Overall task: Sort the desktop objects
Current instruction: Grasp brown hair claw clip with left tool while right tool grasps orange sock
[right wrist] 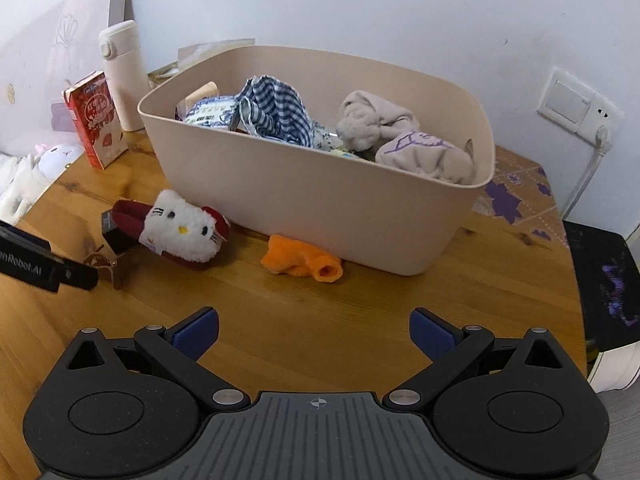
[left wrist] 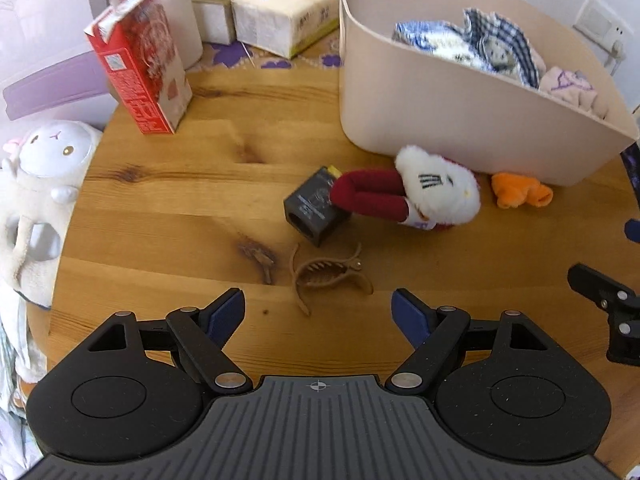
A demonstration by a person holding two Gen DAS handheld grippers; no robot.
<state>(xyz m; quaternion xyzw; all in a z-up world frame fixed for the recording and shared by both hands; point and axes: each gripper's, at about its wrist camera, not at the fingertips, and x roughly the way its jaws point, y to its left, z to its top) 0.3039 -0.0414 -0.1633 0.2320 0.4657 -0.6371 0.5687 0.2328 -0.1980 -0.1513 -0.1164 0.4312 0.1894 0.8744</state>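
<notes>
Round wooden table (left wrist: 168, 200) with a beige bin (right wrist: 320, 208) standing toward its back, already holding a blue checked cloth (right wrist: 276, 114), a grey plush piece (right wrist: 372, 120) and a pale cloth with purple lines (right wrist: 420, 152). Left gripper (left wrist: 319, 310) low over the wood, fingers spread wide and grasping nothing, with a brown hair claw (left wrist: 324, 276) lying just ahead between them. Beyond the claw, a small black box (left wrist: 312, 212) touching the dark red strap of a white cat plush slipper (left wrist: 436, 192), which lies near the bin's front wall. Orange cloth (right wrist: 300, 260) crumpled on the table right against the bin's base, beside the slipper. Right gripper (right wrist: 314, 330) likewise released and empty, hovering over bare wood in front of the orange cloth. Red carton (left wrist: 140, 60) upright at the table's far left edge, a tissue pack (left wrist: 280, 20) behind it, a white bottle (right wrist: 122, 76) near the wall. White bunny plush (left wrist: 52, 160) off the table's left rim.
</notes>
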